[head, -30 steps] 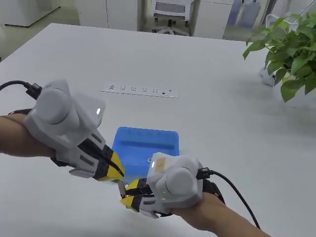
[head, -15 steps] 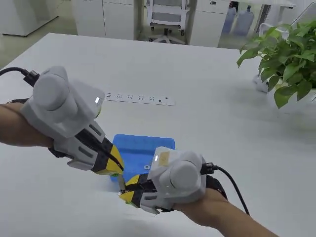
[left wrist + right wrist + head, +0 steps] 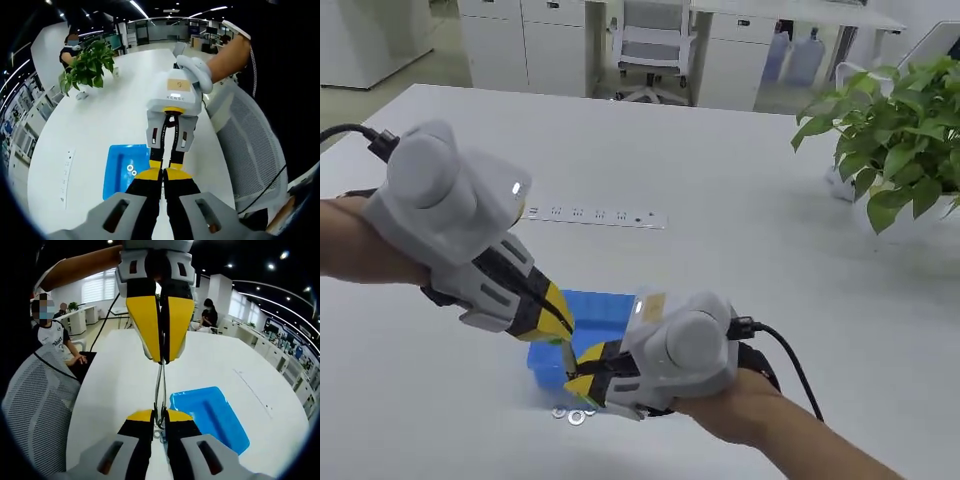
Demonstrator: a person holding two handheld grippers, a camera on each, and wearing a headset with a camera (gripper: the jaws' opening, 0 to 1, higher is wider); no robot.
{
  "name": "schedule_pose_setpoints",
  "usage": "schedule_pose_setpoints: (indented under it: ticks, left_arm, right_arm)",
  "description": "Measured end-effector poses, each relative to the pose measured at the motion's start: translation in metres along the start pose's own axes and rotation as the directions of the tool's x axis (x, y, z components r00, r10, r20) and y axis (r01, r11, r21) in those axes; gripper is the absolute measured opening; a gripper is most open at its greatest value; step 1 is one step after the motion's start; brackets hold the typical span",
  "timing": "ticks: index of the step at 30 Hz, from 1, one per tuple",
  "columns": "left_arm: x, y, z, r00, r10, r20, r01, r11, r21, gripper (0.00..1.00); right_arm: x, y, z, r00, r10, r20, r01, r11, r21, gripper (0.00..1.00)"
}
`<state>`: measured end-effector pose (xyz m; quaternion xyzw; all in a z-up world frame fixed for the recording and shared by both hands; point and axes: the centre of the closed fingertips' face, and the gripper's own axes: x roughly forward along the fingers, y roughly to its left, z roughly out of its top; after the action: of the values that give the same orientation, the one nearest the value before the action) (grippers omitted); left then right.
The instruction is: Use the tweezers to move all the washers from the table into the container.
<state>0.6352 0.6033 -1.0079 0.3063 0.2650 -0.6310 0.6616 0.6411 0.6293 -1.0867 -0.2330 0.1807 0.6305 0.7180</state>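
Two washers (image 3: pixel 131 169) lie inside the blue container (image 3: pixel 595 312), near its middle, as the left gripper view shows. A few more washers sit loose on the white tabletop (image 3: pixel 750 210) just in front of the container's near edge (a small cluster at (image 3: pixel 575 414) in the head view).

Over that near edge the two tools meet nose to nose. The left hand-held gripper (image 3: pixel 562 332) comes down from the upper left, its yellow-tipped jaws clenched on one end of the tweezers (image 3: pixel 160 382). The thin metal legs run straight from it into the right hand-held gripper (image 3: pixel 576 386), whose jaws are closed around the other end. In the right gripper view the tweezers' tip sits between that gripper's own yellow pads, right above the tabletop beside the container's corner, with a loose washer just below it.

Farther back on the tabletop a white power strip (image 3: pixel 592 213) lies flat, well apart from the container, and a leafy green plant (image 3: pixel 895 140) stands at the right edge.
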Motion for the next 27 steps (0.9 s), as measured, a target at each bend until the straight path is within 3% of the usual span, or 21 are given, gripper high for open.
schedule_pose_setpoints:
  ticks: [16, 27]
  left_arm:
    - [0.008, 0.037, 0.001, 0.9999, 0.014, -0.007, -0.014, 0.999, 0.030, 0.05]
    - [0.025, 0.052, -0.013, 0.9997, 0.007, -0.022, -0.006, 1.000, 0.021, 0.05]
  right_arm:
    - [0.004, -0.040, -0.006, 0.9997, -0.025, 0.005, 0.025, 0.999, 0.025, 0.10]
    - [0.016, -0.052, -0.023, 0.9999, -0.004, -0.015, 0.005, 0.999, 0.052, 0.10]
